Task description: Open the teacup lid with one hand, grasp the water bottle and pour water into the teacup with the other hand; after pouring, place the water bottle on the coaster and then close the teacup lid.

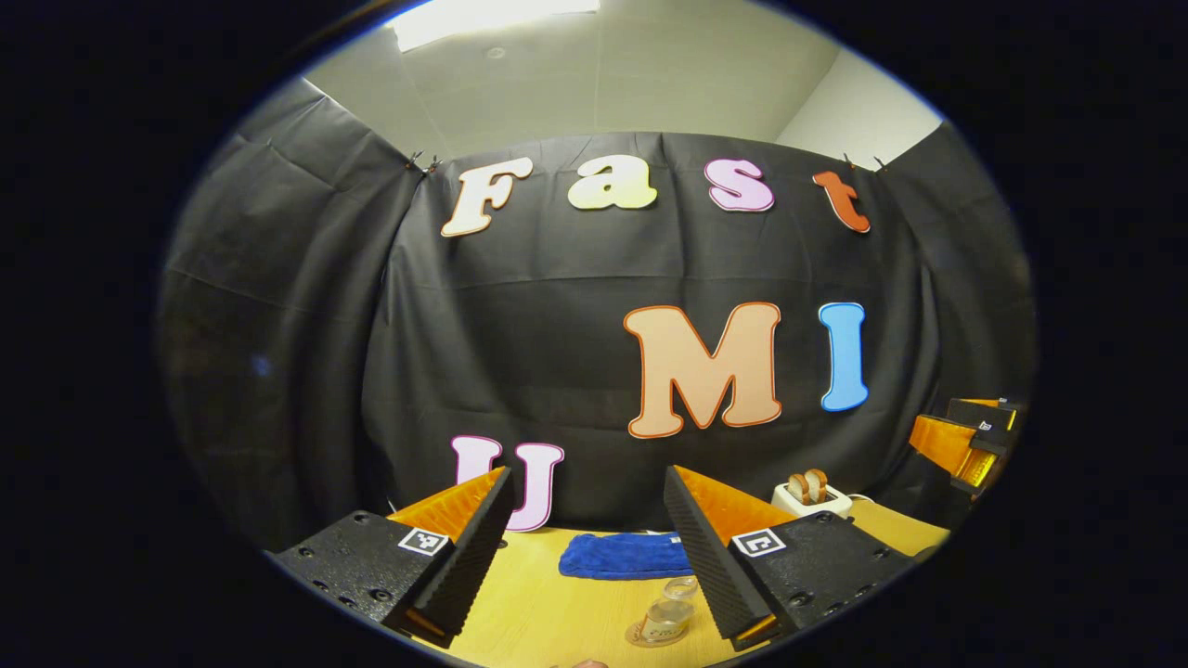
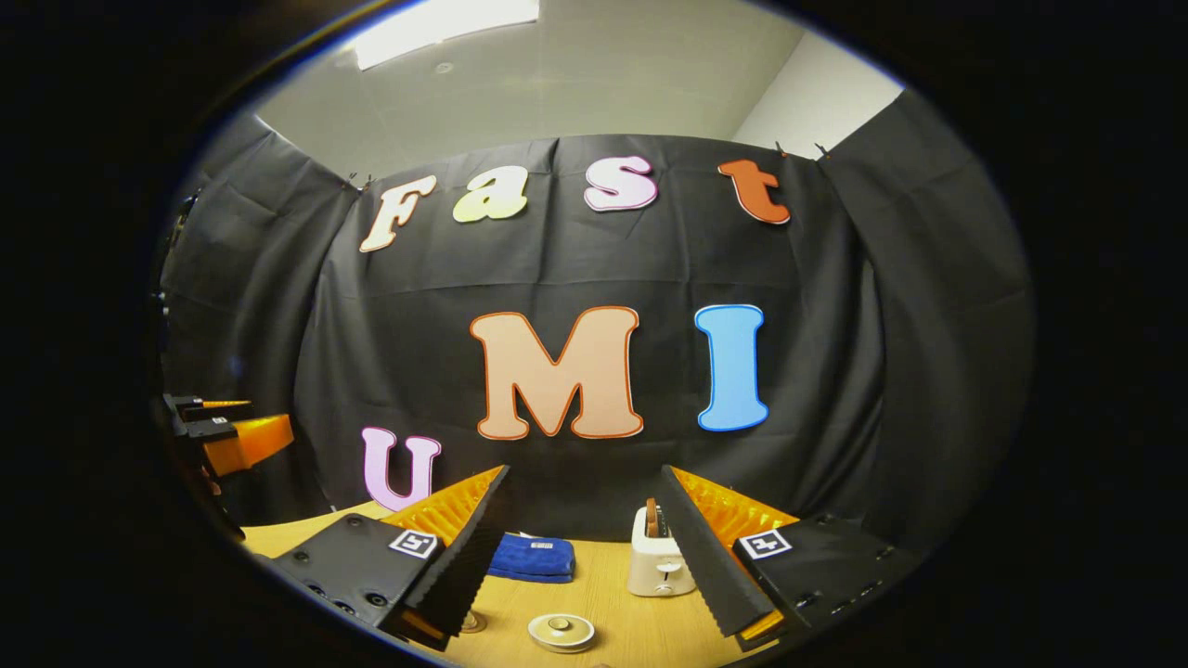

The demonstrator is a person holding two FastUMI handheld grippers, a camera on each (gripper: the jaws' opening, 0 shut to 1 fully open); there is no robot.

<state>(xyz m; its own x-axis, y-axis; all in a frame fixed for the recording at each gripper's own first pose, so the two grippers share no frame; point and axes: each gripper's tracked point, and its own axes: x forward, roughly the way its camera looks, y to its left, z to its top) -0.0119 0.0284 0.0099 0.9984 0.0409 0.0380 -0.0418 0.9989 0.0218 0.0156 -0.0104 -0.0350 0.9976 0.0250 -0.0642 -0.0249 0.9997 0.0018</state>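
Note:
In the right gripper view, a round white teacup point(image 2: 561, 632) stands low on the wooden table point(image 2: 613, 603), its knobbed lid resting on it. My right gripper point(image 2: 585, 468) hangs open above and short of it, holding nothing. The left gripper view has a small clear vessel point(image 1: 666, 620) on a tan disc at the bottom edge, beside the right finger point(image 1: 705, 547); I cannot tell if it is the bottle. My left gripper point(image 1: 587, 473) is open and empty, raised above the table. Each gripper also appears at the edge of the other's view: the right gripper point(image 1: 956, 431) and the left gripper point(image 2: 232, 429).
A folded blue cloth point(image 1: 626, 555) point(image 2: 534, 557) lies at the back of the table near the black wall. A white toaster point(image 2: 657, 558) point(image 1: 812, 496) holding bread stands to its right. A small round object point(image 2: 471, 622) peeks out beside the right gripper's left finger.

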